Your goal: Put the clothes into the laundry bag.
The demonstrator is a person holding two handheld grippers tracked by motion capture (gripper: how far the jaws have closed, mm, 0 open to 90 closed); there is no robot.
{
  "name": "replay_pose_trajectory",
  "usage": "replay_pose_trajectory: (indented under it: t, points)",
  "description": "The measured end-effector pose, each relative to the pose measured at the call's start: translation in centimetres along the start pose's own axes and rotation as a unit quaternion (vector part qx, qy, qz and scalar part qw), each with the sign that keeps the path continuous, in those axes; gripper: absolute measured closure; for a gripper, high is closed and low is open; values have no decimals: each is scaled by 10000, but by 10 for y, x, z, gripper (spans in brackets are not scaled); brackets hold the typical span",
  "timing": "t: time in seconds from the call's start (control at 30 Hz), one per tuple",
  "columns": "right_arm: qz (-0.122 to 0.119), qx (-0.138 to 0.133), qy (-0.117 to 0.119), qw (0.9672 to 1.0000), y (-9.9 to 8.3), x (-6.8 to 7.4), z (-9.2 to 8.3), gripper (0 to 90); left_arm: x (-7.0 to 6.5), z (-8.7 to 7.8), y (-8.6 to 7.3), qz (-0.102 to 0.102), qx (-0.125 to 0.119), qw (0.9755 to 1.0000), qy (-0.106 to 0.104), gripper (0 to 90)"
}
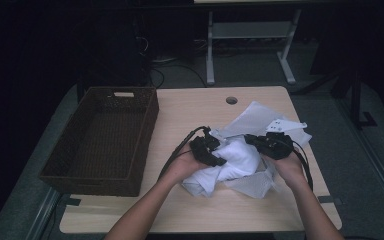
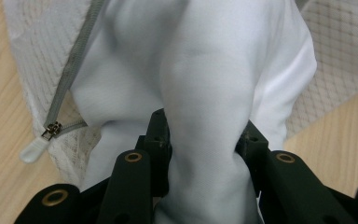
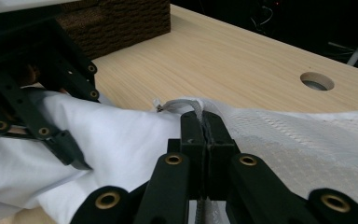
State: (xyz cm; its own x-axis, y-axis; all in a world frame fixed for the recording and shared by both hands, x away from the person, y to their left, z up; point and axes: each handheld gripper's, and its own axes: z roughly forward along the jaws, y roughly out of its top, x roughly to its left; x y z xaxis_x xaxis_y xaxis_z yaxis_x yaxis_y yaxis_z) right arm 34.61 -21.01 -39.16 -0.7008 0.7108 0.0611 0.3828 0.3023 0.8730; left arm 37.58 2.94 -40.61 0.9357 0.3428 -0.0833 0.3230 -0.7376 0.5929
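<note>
Landmark: wicker basket (image 1: 100, 140), dark woven, rectangular, empty, on wooden table (image 1: 180, 115).

Right of basket: left gripper (image 1: 215, 155), jaws pinching thick bunch of smooth white garment (image 1: 240, 157); likely feeding it into bag.

Further right of basket: white mesh laundry bag (image 1: 260, 120), netted weave, grey zipper (image 2: 70, 74) along mouth.

Farthest from basket: right gripper (image 1: 260, 142), jaws clamped tight on bag's zipper edge, seemingly holding mouth taut.

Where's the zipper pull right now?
In the left gripper view the zipper pull hangs at lower left, at the end of the grey zipper on the white mesh bag, just left of the white cloth the left claw grips.
</note>
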Motion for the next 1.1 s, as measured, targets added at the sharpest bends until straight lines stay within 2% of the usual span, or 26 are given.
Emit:
replay_pose_trajectory:
  t: [0.3, 0.53, 0.8, 1.1]
  points:
    - [-14, -74, 122, 9999, 5, 4, 1, 881, 5, -2, -1, -331, 64, 9991, 266, 646]
    - [-153, -70, 308, 9994, 12, 19, 14, 881, 8, -8, -3, -464, 43, 9982, 371, 645]
    - [-268, -39, 428, 9987, 14, 28, 17, 881, 10, 4, 8, -731, -42, 9964, 432, 644]
    - [-248, -68, 427, 9988, 14, 26, 13, 882, 5, 15, 25, -725, -46, 9962, 473, 640]
